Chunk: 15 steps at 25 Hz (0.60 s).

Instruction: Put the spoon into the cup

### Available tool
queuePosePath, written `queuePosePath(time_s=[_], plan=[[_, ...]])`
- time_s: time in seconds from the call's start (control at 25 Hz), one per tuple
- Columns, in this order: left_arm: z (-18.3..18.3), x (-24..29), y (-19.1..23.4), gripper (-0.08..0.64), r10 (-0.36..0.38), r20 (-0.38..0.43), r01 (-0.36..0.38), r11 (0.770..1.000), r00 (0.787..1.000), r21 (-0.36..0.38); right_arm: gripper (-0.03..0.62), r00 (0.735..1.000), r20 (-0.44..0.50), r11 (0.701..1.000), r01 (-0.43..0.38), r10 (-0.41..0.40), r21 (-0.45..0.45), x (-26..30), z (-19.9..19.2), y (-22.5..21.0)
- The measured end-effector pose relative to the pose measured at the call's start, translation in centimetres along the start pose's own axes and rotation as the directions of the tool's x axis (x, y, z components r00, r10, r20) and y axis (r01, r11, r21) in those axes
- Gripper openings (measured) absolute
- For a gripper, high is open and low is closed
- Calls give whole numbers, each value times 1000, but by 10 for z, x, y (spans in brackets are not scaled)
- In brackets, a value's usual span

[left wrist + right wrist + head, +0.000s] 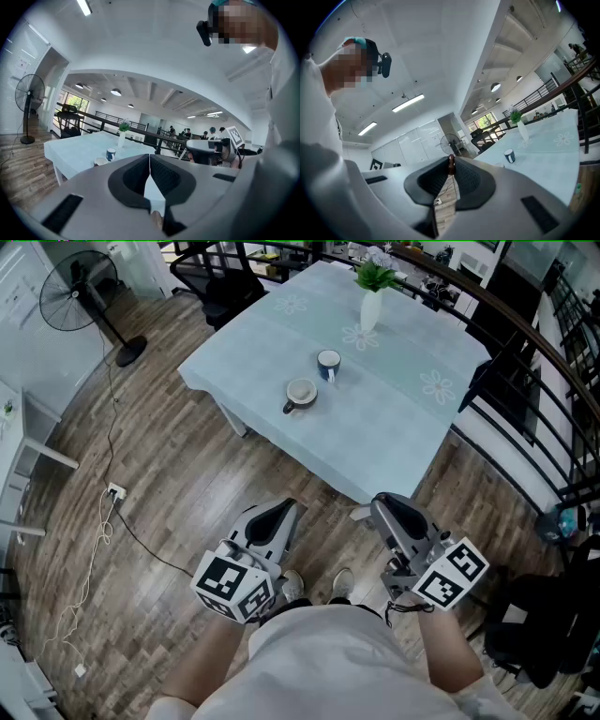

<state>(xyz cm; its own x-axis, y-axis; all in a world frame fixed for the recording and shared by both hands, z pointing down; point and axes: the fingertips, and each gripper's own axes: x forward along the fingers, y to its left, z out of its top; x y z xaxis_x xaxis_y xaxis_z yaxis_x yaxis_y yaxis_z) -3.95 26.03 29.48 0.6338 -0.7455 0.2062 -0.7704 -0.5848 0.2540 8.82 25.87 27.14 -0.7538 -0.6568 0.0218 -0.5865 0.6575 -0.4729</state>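
On the table (394, 423), far ahead of both grippers, stand a blue cup (329, 364) and a pale cup (301, 393) with a dark handle. The blue cup (509, 155) also shows in the right gripper view. My right gripper (382, 500) is held level over the floor in front of the table. Its jaws are nearly together, and a small dark brown end, apparently the spoon (450, 164), is pinched at their tips. My left gripper (289, 505) hangs beside it, tipped slightly down, its jaws shut with nothing between them.
A white vase with a green plant (371, 307) stands further back on the table. A standing fan (80, 292) is at the far left, and a power strip with a cable (114, 491) lies on the wooden floor. A dark railing (525, 362) runs along the right.
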Motion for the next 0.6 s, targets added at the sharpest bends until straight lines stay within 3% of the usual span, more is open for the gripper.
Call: queuePosePath(time_s=[0.6], plan=[[-8, 22, -16, 21, 46, -7, -46, 999, 999, 15, 54, 999, -10, 999, -40, 40, 8, -10, 7, -22]])
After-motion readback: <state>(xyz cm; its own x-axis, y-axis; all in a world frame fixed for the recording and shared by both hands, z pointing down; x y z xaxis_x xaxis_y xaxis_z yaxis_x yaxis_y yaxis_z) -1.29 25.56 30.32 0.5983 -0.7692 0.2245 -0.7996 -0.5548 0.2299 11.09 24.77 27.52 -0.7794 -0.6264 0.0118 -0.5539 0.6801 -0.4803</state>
